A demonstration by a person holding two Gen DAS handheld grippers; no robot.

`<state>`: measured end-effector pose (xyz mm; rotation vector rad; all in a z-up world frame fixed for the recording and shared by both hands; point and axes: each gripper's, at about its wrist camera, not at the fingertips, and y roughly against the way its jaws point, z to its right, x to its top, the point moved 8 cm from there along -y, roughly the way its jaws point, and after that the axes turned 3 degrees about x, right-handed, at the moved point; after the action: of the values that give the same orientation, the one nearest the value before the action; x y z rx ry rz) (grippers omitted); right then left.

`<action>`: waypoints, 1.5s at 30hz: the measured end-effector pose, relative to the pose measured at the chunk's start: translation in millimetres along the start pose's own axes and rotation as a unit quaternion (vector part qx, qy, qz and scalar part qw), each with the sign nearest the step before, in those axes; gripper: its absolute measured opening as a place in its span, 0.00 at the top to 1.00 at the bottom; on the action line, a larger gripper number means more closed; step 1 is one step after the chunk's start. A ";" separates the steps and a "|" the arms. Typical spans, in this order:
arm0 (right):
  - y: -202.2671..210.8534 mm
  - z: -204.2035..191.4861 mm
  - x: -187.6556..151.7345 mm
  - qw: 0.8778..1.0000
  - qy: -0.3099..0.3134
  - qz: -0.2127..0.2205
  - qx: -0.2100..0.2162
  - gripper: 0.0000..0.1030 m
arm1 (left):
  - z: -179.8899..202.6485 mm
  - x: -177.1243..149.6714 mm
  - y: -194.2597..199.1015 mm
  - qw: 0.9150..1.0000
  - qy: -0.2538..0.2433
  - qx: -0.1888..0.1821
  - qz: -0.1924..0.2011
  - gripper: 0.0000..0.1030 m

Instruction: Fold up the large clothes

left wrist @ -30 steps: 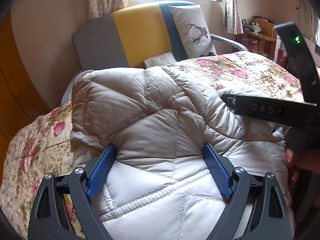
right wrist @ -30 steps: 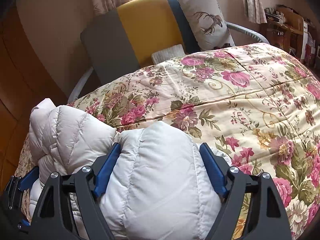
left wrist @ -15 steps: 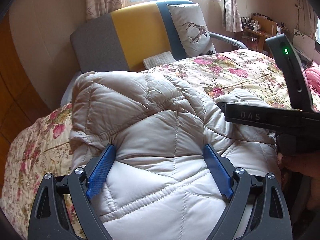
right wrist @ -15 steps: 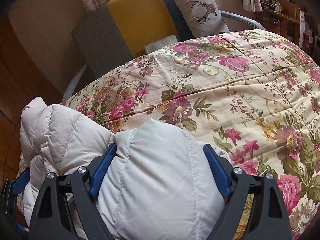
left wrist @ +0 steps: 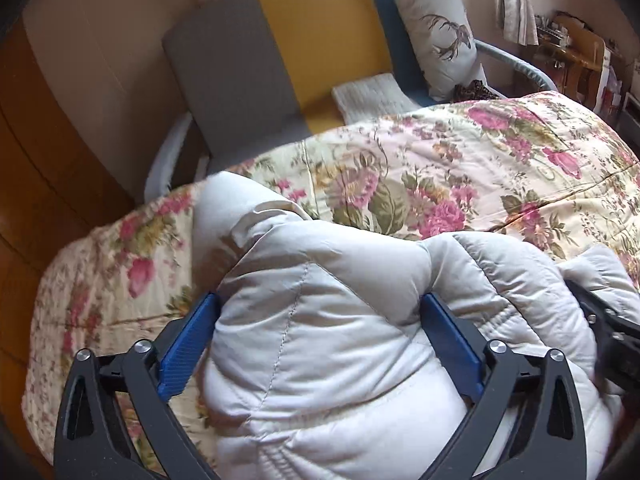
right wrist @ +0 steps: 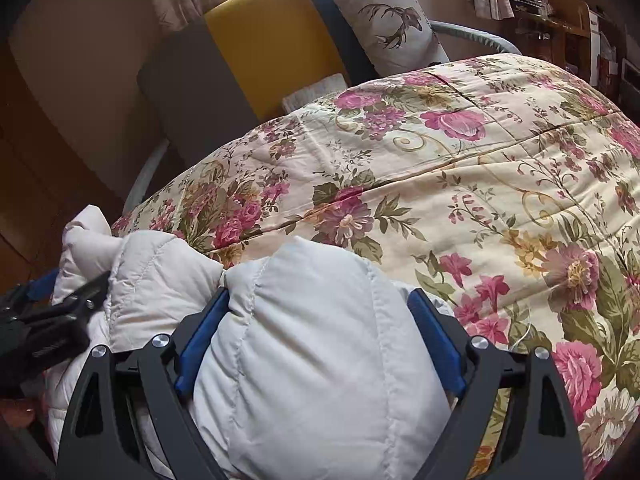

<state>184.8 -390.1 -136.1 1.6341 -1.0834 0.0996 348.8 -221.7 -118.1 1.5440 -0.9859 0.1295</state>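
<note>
A cream quilted down jacket (left wrist: 328,360) lies bunched on the near edge of the floral quilt (left wrist: 460,168). My left gripper (left wrist: 320,300) straddles a thick fold of it. Its jaws are opening, the left pad (left wrist: 188,344) stands just clear of the fabric, and the puffy fold still fills the gap. My right gripper (right wrist: 320,292) is shut on another bulging fold of the jacket (right wrist: 316,360), with both blue pads against it. Each gripper shows at the edge of the other's view: the right gripper (left wrist: 608,340) and the left gripper (right wrist: 48,320).
The bed's floral quilt (right wrist: 480,184) spreads away to the right and far side. Behind it stand a grey, yellow and blue headboard (left wrist: 312,40), a deer-print cushion (left wrist: 436,28) and a folded white cloth (left wrist: 372,96). A wooden wall (left wrist: 36,160) is left, and cluttered shelves (right wrist: 560,12) are far right.
My left gripper has swung across with the jacket, which now sits lower with more quilt showing behind. Its jaws have widened off the fold. The right gripper has barely moved.
</note>
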 end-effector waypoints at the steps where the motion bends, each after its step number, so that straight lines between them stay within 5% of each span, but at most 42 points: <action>1: -1.3 0.7 0.2 1.000 -0.003 -0.002 -0.001 0.15 | 0.9 -1.9 -4.2 1.000 0.002 0.002 0.006 0.03; 8: -10.2 0.0 1.2 1.000 0.002 -0.008 -0.022 0.15 | 7.4 -8.2 -27.1 1.000 -0.001 0.015 0.003 0.03; 14: -7.2 -3.4 0.1 1.000 0.014 -0.001 -0.018 0.12 | -1.7 -22.8 9.6 0.999 0.017 0.031 0.035 0.04; 21: 1.4 -1.5 1.1 1.000 0.003 0.004 -0.002 0.08 | 2.0 -74.1 87.9 0.995 0.063 -0.049 0.067 0.04; 27: 44.8 -6.9 -3.0 0.999 -0.014 0.000 0.049 0.02 | 3.6 -117.4 121.7 0.990 0.069 -0.082 0.092 0.04; 33: 86.9 -14.4 -37.8 0.997 0.046 -0.022 0.060 0.02 | -2.3 -148.0 121.6 0.980 0.103 -0.156 0.070 0.04; 36: 93.9 -10.1 -61.4 0.995 0.074 -0.025 0.061 0.02 | -1.6 -163.3 115.8 0.967 0.135 -0.212 0.041 0.04; 45: 87.3 11.8 -111.6 0.984 0.007 -0.093 0.155 0.02 | 5.2 -188.3 119.2 0.951 0.144 -0.273 0.028 0.04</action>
<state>55.7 -330.5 -140.2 2.0034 -0.9325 0.1641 151.9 -119.6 -140.0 0.9572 -0.7503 0.1055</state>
